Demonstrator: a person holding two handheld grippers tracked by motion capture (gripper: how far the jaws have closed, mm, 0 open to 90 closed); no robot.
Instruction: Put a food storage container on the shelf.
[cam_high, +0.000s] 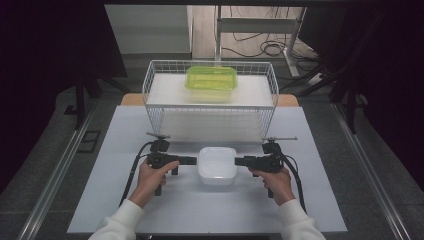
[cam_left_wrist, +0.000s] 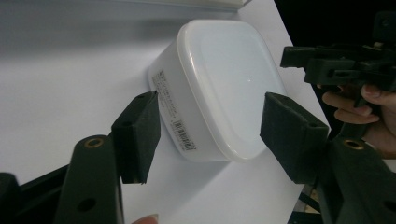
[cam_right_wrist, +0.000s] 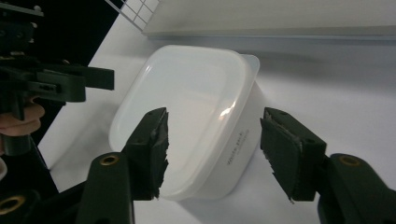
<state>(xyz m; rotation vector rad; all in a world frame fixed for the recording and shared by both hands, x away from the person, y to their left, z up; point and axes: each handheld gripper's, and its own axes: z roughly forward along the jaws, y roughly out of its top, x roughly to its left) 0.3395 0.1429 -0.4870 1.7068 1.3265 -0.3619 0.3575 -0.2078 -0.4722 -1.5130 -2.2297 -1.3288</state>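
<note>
A: On the left, we find the left hand-held gripper (cam_high: 192, 160) spread, its jaws straddling one end of the white lidded container (cam_high: 217, 165) on the counter (cam_high: 115, 200), pads not pressing.

B: On the right, we note the right hand-held gripper (cam_high: 239, 161) likewise spread around the opposite end, clear of its walls.

We count one white, rounded-square plastic container with lid (cam_high: 217, 165), one translucent green rectangular plastic container (cam_high: 211, 80), one white wire basket (cam_high: 155, 114), and two black handheld grippers, left (cam_high: 194, 160) and right (cam_high: 239, 161).
</note>
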